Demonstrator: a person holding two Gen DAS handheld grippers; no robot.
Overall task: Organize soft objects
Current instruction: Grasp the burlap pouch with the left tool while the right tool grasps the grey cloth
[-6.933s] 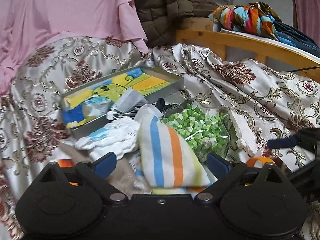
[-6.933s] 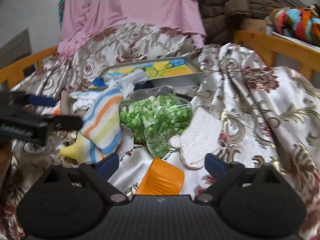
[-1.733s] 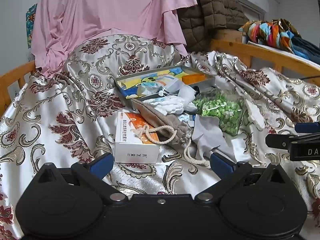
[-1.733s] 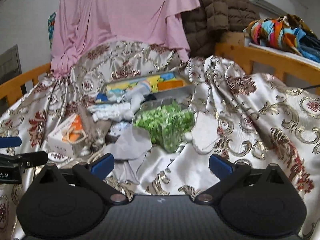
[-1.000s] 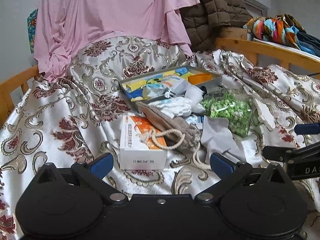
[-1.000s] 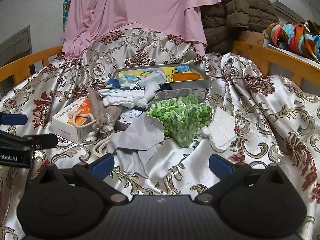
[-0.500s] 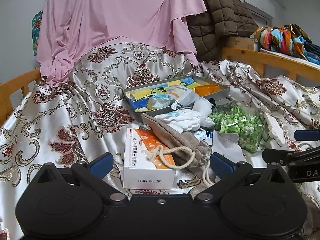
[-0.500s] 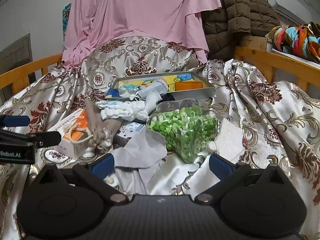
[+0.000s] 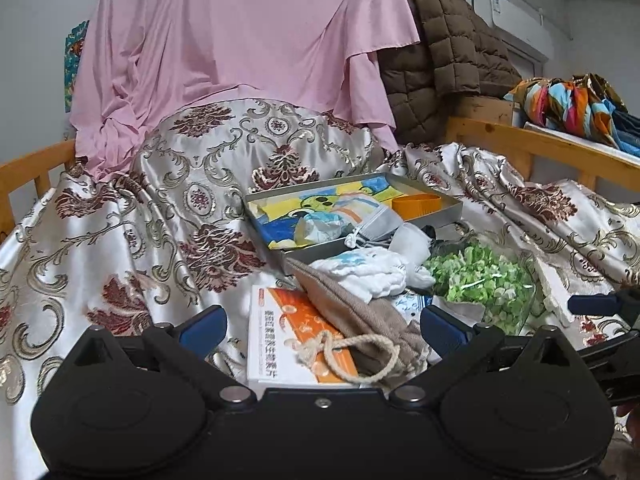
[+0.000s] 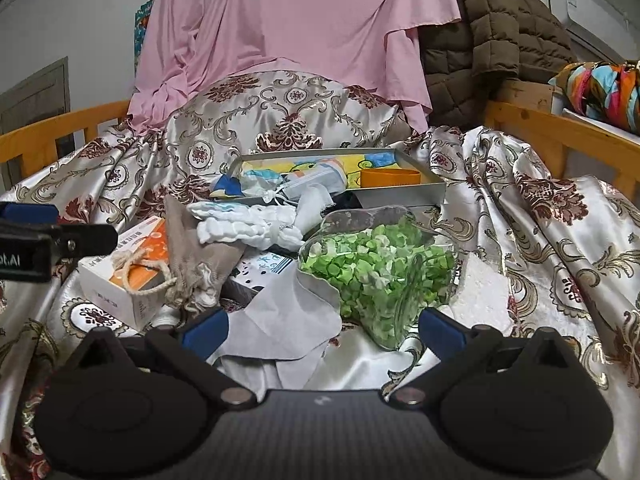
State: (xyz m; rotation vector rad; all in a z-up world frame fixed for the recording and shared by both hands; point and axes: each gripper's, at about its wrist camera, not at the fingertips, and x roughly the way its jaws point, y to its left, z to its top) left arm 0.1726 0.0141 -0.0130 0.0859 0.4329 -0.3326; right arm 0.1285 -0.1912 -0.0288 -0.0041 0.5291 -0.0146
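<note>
Drawstring pouch [image 9: 360,320] between open left tool [image 9: 322,326] fingers, unheld

The right gripper [image 10: 322,326] is hovering with its jaws spread wide over a grey cloth [image 10: 296,316] that is lying on the patterned bedspread [image 10: 540,216]. A clear bag of green pieces [image 10: 380,272] is sitting just beside the cloth. A beige drawstring pouch [image 10: 192,252] is resting on an orange-and-white box [image 10: 120,280], and a white folded towel [image 10: 248,226] is lying before the grey tray [image 10: 404,196]. The left gripper [image 10: 52,232] is showing at the left edge
</note>
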